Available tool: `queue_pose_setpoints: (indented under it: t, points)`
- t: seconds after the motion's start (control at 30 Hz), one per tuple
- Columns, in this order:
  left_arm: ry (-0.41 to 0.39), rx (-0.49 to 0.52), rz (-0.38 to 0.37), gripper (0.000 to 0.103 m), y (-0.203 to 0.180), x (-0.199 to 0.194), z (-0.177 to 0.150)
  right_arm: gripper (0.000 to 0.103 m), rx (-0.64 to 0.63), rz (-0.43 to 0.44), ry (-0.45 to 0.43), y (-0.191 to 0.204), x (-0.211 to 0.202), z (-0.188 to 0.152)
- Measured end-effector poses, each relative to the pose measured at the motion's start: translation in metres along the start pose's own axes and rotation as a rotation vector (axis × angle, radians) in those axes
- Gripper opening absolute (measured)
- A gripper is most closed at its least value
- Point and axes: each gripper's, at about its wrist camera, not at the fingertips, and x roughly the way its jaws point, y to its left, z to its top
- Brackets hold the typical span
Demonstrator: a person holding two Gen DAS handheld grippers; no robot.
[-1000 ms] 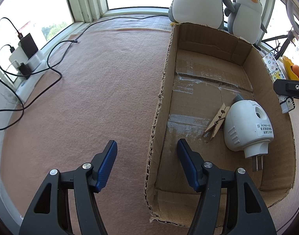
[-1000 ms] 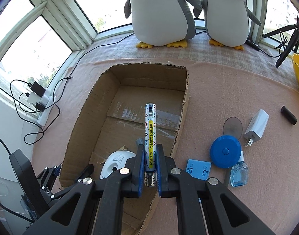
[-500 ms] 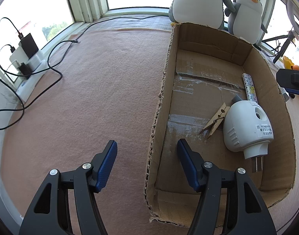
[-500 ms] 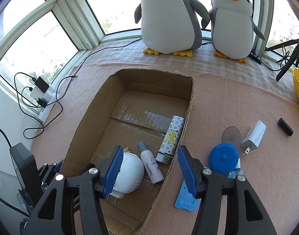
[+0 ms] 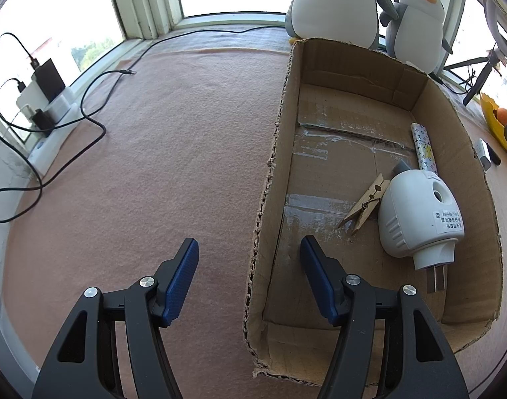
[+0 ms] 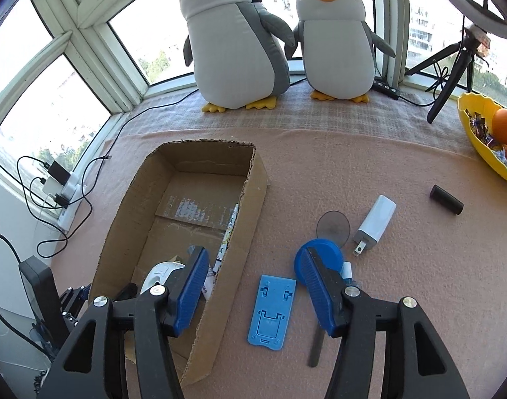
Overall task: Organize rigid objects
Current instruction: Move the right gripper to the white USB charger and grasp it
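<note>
Bright daylight comes in through big white-framed windows [image 6: 97, 53]. A pink blanket [image 5: 153, 166] covers the floor. Two plush penguins [image 6: 233, 43] sit by the glass.

The left gripper [image 5: 250, 259] hangs with its blue-padded jaws apart and nothing between them, straddling the left wall of the cardboard box [image 5: 273, 179]. Inside the box lie a white plug-in device [image 5: 416, 212], a wooden clothespin [image 5: 366, 204] touching its left side, and a patterned lighter [image 5: 424, 148] along the right wall. Two plush penguins [image 5: 333, 0] stand behind the box on the pink cloth [image 5: 153, 153]. A power strip [image 5: 50, 113] with cables sits at the far left.
</note>
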Motion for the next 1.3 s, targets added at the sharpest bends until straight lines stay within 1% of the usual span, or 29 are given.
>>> queue_pose_setpoints:
  t: [0.17, 0.37, 0.47, 0.53, 0.7, 1.03, 1.17, 1.3]
  points:
    - [-0.002, -0.001, 0.009, 0.067, 0.000, 0.000, 0.000, 0.054, 0.081, -0.054, 0.013, -0.045, -0.003, 0.000]
    - [-0.002, 0.000, 0.011, 0.067, 0.000, 0.001, 0.000, 0.054, 0.178, -0.063, 0.026, -0.082, -0.002, 0.003]
    - [-0.002, 0.000, 0.012, 0.067, 0.001, 0.001, 0.000, 0.054, 0.234, -0.041, 0.040, -0.094, 0.004, 0.009]
    - [-0.002, 0.000, 0.012, 0.067, 0.000, 0.001, 0.000, 0.054, 0.260, -0.044, 0.051, -0.098, 0.008, 0.012]
    - [-0.002, -0.001, 0.011, 0.067, 0.001, 0.001, 0.000, 0.054, 0.277, -0.065, 0.081, -0.100, 0.028, 0.020]
    - [-0.003, -0.002, 0.011, 0.067, 0.002, 0.001, 0.000, 0.054, 0.297, -0.142, 0.128, -0.105, 0.060, 0.033]
    - [-0.003, -0.002, 0.011, 0.067, 0.002, 0.001, 0.000, 0.050, 0.293, -0.164, 0.151, -0.107, 0.069, 0.035]
    - [-0.003, -0.003, 0.011, 0.067, 0.001, 0.001, 0.000, 0.041, 0.292, -0.181, 0.169, -0.112, 0.076, 0.034]
